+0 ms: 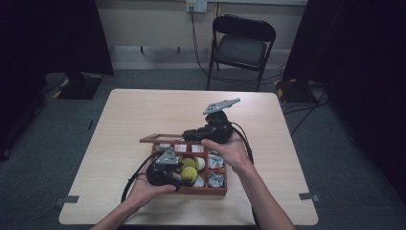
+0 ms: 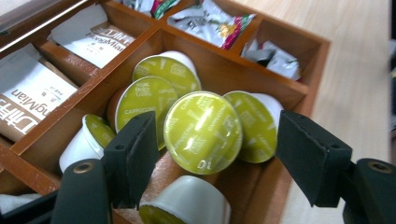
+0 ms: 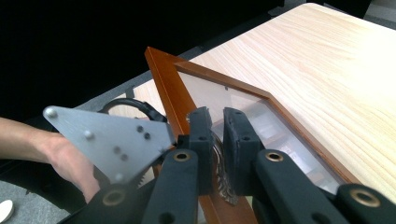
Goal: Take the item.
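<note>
A wooden compartment box (image 1: 225,184) sits at the table's near side with its glass lid (image 1: 160,139) raised. My right gripper (image 1: 187,135) is shut on the lid's wooden frame (image 3: 163,79), its jaws (image 3: 217,121) clamped at the frame's edge beside the pane. My left gripper (image 1: 186,177) hangs over the compartment of green-topped capsules. Its jaws (image 2: 217,135) stand open, and one tilted capsule (image 2: 203,133) lies between the pads without touching either. Other capsules (image 2: 144,100) lie around and under it.
White sachets (image 2: 88,35) fill the compartments behind the capsules, and foil packets (image 2: 210,21) fill those along the box wall (image 2: 299,51). The light wooden table (image 1: 143,110) spreads beyond the box. A folding chair (image 1: 242,45) stands past the far edge. The left hand (image 3: 65,154) shows under the lid.
</note>
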### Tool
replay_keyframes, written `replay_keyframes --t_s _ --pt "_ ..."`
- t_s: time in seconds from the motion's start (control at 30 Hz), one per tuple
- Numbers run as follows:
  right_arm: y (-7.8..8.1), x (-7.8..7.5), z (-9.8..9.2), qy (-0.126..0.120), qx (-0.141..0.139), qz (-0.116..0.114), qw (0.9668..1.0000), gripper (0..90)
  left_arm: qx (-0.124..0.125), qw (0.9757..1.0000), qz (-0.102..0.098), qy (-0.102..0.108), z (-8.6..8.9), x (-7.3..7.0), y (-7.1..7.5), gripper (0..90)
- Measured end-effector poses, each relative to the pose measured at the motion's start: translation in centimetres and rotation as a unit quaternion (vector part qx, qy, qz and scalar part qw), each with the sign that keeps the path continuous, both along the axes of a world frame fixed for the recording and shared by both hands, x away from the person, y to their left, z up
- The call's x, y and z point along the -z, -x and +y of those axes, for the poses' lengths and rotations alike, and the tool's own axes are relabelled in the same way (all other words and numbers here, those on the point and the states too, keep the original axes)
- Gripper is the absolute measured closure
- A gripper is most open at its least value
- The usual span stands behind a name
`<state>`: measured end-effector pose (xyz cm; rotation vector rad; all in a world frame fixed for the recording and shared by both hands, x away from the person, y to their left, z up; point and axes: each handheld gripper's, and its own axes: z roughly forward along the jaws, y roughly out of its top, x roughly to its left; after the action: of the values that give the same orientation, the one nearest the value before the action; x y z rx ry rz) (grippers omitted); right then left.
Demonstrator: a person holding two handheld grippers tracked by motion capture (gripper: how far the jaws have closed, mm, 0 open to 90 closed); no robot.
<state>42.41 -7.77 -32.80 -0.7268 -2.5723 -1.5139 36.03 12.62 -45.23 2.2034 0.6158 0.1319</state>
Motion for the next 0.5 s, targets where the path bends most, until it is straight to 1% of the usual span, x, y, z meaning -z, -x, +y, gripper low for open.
replay_keyframes --t_s 0.1,0.13,0.2,0.23,0.27,0.3,0.33,0.37,0.4,0.43,0.47,0.5 --pt "0.0 0.0 0.0 0.0 0.0 0.0 1.0 82.2 -0.004 1.0 -0.005 -0.006 -0.3 0.2 -0.3 29.6" --pt "0.0 0.0 0.0 0.0 0.0 0.0 1.0 82.2 -0.009 0.9998 -0.003 -0.015 -0.5 0.2 -0.5 29.6" --pt "0.0 0.0 0.0 0.0 0.0 0.0 1.0 82.2 -0.005 0.9997 0.007 -0.021 -0.7 0.3 -1.0 29.5" --pt "0.0 0.0 0.0 0.0 0.0 0.0 1.0 82.2 -0.002 0.9996 0.005 -0.03 -0.9 0.3 -1.1 29.5" --pt "-0.1 0.0 0.0 0.0 0.0 0.0 1.0 82.2 -0.001 0.9995 0.007 -0.032 -1.0 0.4 -1.2 29.5" --pt "-0.1 0.0 0.0 0.0 0.0 0.0 1.0 82.2 0.001 0.9994 0.006 -0.033 -1.2 0.4 -1.2 29.5" --pt "0.0 0.0 0.0 0.0 0.0 0.0 1.0 82.2 -0.001 0.9995 0.004 -0.033 -1.4 0.4 -1.2 29.6" --pt "-0.1 0.0 0.0 0.0 0.0 0.0 1.0 82.2 0.004 0.9995 0.006 -0.031 -1.6 0.3 -1.3 29.6" --pt "-0.1 0.0 0.0 0.0 0.0 -0.001 1.0 82.2 0.007 0.9995 0.001 -0.032 -1.7 0.3 -1.3 29.9" --pt "0.0 -0.1 0.0 0.0 0.0 -0.001 1.0 82.2 0.003 0.9995 0.001 -0.031 -1.9 0.3 -1.3 30.5" --pt "0.0 0.0 0.0 0.0 0.0 -0.002 1.0 82.2 0.004 0.9994 0.002 -0.034 -2.0 0.4 -1.4 31.2" --pt "0.0 0.0 0.0 0.0 0.0 -0.002 1.0 82.2 0.003 0.9993 -0.003 -0.037 -2.2 0.6 -1.4 32.0"
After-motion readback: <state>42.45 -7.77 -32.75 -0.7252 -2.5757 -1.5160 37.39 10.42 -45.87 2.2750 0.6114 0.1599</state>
